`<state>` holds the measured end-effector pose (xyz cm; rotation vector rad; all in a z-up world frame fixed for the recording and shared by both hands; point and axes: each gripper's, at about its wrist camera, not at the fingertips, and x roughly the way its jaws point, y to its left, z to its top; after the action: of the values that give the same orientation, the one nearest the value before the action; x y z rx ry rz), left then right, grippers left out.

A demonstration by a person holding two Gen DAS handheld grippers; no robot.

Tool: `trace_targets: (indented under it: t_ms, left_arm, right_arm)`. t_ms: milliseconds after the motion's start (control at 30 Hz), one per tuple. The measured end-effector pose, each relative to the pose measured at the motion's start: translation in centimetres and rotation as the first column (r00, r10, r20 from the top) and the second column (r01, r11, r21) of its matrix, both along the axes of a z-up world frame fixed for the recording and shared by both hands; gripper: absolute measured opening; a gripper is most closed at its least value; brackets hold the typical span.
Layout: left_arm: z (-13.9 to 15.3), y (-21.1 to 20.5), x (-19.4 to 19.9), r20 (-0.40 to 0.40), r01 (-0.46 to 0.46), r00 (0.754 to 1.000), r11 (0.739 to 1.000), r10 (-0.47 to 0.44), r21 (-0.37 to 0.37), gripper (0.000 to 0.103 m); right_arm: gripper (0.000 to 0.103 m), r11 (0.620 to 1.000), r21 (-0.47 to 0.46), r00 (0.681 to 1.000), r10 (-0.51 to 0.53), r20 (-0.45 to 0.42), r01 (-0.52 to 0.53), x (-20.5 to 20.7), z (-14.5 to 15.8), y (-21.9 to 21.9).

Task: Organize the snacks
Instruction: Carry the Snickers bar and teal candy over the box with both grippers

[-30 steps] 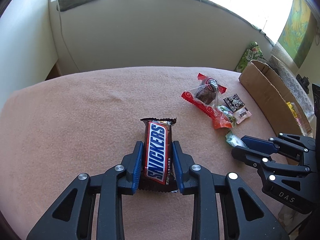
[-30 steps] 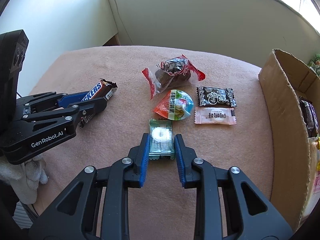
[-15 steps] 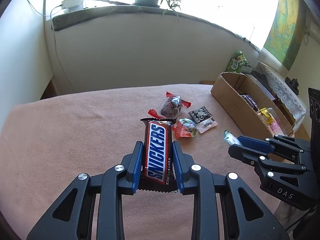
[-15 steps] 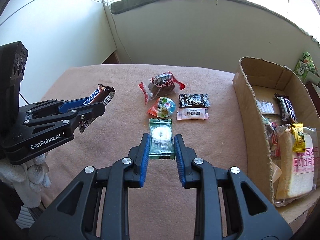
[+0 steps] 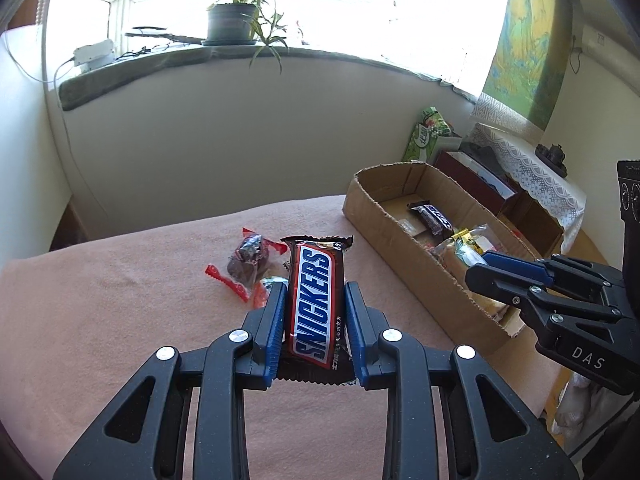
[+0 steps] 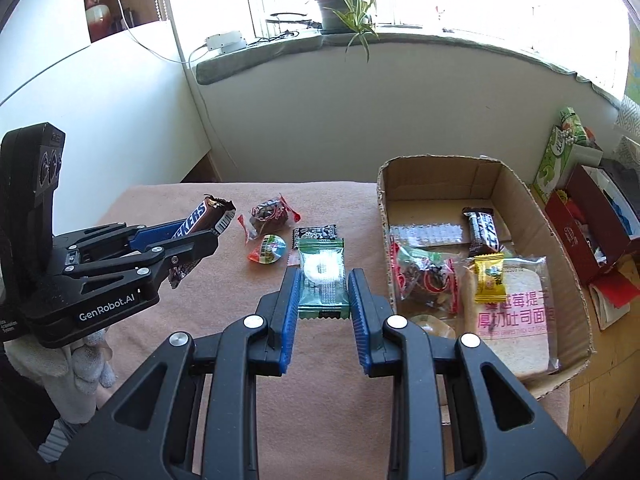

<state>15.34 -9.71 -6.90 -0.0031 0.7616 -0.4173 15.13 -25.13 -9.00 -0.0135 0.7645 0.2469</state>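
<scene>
We have a snack in each tool. The left gripper (image 5: pixel 314 320) has its jaws clamped on the long sides of the Snickers bar (image 5: pixel 316 300), and the right gripper (image 6: pixel 324 292) has its jaws closed on the edges of a green sweet packet (image 6: pixel 322 276). Both are held in the air, above the pink-covered worktop (image 6: pixel 312 392) and on the near-left side of the cardboard box (image 6: pixel 520 196), which sits at the worktop's right edge.

We judge that the slim green packet could slide out, since its film is slick and only its thin edges are pinched. The two tools also sit close together, so heading for the box at once could knock one against the other. The box is already fairly full toward its near end, and a snack released there might perch on the bread bag (image 6: pixel 516 320) and tip over the low wall.

The right wrist view shows us the box interior nearly whole, with free floor toward its far end, and four loose sweets left of the box. In the left wrist view, the bar hides most of those.
</scene>
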Motion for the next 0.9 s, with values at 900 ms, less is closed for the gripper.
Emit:
trace_targets:
  t_ms: [900]
  left_arm:
    - [1.1,-9.3,3.4,0.018,0.106,0.994,0.994,-0.106,-0.002,0.027]
  right_arm:
    - [0.026,0.986,-0.030,0.986,-0.161,0.037,0.162,1.1,1.4,-9.7]
